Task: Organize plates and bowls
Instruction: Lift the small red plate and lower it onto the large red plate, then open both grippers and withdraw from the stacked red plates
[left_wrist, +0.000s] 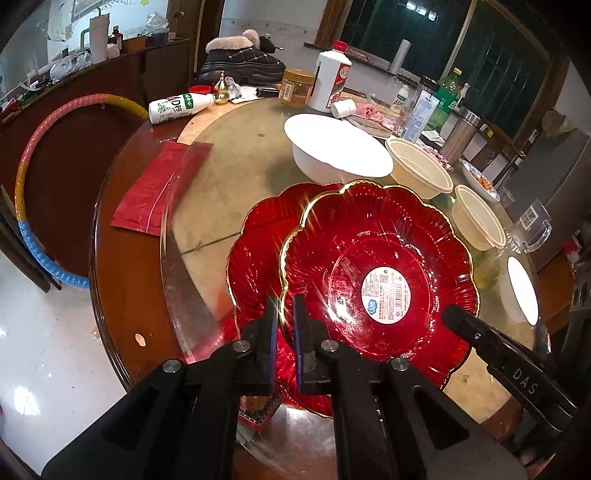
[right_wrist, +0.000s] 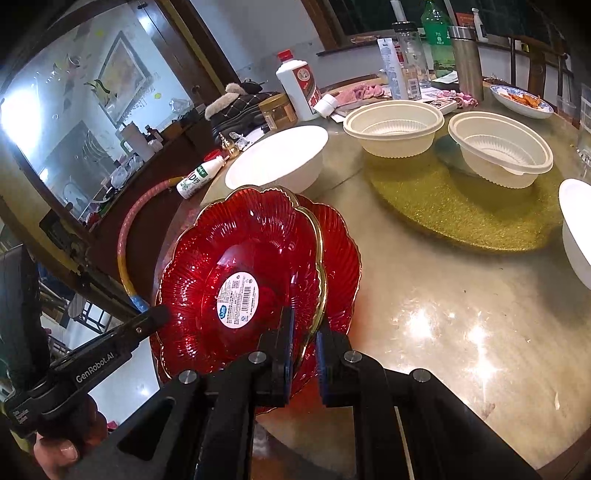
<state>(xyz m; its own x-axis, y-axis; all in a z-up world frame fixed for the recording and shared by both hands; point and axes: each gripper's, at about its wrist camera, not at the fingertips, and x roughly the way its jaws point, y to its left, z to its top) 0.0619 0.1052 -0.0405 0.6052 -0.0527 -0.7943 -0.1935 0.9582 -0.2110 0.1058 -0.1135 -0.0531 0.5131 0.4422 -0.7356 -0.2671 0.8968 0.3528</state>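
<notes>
I see a big round table (left_wrist: 125, 302) with a glass spinning top (right_wrist: 424, 295). On it sit two red plates with gold edges. The top red plate (left_wrist: 369, 266) has a white sticker (left_wrist: 386, 295) and lies tilted on the bottom red plate (left_wrist: 255, 258), a bit off to one side. Behind them sit a white bowl (left_wrist: 332, 155) and two cream bowls (right_wrist: 395, 125), near each other. My left gripper (left_wrist: 285, 306) pinches the top plate's near rim. My right gripper (right_wrist: 304, 325) pinches the rim on the other side.
</notes>
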